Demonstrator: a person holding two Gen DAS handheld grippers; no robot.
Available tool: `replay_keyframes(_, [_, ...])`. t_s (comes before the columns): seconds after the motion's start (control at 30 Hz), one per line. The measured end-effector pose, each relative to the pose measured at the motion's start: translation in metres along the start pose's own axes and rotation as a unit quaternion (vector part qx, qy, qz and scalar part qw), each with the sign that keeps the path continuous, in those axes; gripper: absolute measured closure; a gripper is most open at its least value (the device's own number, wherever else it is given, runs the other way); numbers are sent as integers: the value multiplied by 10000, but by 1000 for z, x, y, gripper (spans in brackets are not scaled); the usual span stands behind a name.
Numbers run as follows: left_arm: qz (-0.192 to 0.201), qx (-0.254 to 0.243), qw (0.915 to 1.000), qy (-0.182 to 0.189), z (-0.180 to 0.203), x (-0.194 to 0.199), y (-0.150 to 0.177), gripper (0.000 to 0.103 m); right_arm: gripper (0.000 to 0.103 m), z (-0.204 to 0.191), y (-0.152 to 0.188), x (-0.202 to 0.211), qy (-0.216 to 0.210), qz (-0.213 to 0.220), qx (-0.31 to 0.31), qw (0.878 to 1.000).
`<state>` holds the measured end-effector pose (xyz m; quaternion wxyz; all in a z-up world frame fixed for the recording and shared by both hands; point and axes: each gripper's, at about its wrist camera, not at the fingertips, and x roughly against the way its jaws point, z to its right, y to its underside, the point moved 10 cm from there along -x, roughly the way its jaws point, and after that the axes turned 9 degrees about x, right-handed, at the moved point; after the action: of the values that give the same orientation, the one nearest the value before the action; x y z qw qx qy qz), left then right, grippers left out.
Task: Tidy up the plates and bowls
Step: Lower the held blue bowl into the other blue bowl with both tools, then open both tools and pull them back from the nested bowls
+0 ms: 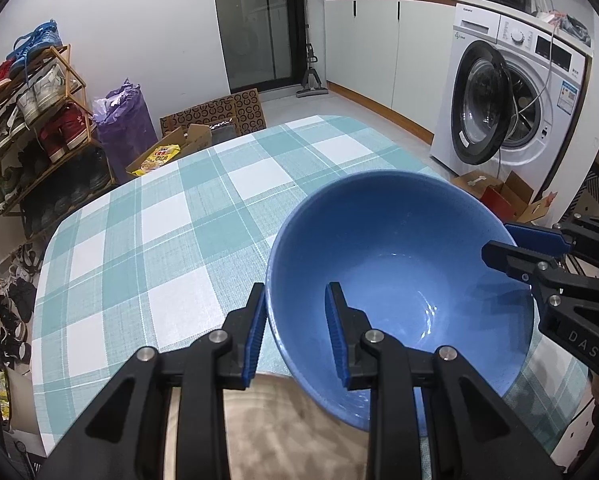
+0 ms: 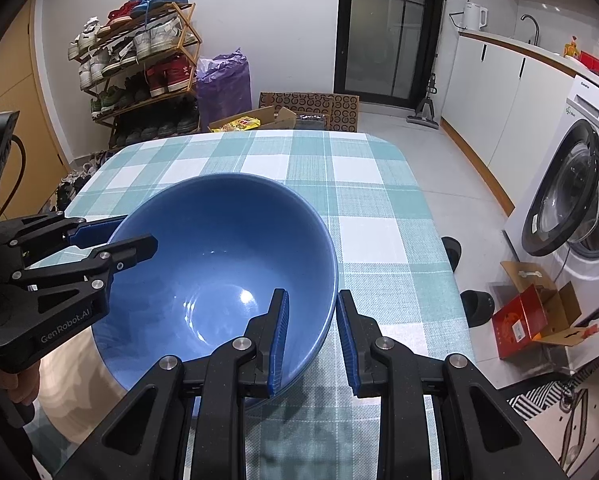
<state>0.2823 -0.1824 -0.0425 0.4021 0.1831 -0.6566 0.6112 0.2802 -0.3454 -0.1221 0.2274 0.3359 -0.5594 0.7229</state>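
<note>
The bowl (image 1: 399,280), big and blue and empty, sits tilted at the near edge of the tabletop (image 1: 159,220), part of it over a beige plate-like thing (image 2: 71,380) that lies underneath; whether it rests on that or hangs in the air I cannot tell. Both grippers have it by the rim, one on each side. The left gripper (image 1: 295,336) straddles the left wall, one pad outside, one inside, the outer pad against the wall and the inner one seemingly a little off it. The right gripper (image 2: 311,336) does the same on the right rim, spread a bit wider than the wall, so it looks more like steadying than a hard pinch. A two-sided hold suits a bowl this wide and heavy, I would judge: one pinch alone could let it swing.

The checked cloth beyond carries nothing, so the far half is free for setting it down. Off the tabletop stand a washer (image 2: 571,208), a shoe rack (image 2: 139,64) and cartons (image 2: 535,312) on the floor, none in the way.
</note>
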Motion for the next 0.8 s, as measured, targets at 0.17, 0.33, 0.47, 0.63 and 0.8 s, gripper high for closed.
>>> replay_keyframes(0.17, [-47, 18, 10000, 11, -1, -2, 2, 76, 78, 1, -1, 0, 19, 13, 7, 10000])
replay_keyframes(0.33, [-77, 64, 9999, 69, -1, -2, 2, 76, 78, 3, 1, 0, -24, 36, -33, 10000])
replay_keyframes(0.47, [-87, 94, 9999, 105, -2, -1, 2, 73, 74, 3, 2, 1, -75, 54, -34, 10000])
replay_keyframes(0.63, [-81, 214, 9992, 315, -2, 4, 2, 60, 63, 0, 1, 3, -221, 168, -52, 9996])
replay_keyframes(0.8, [61, 298, 9988, 378, -3, 17, -2, 49, 45, -4, -4, 13, -349, 367, -22, 9987])
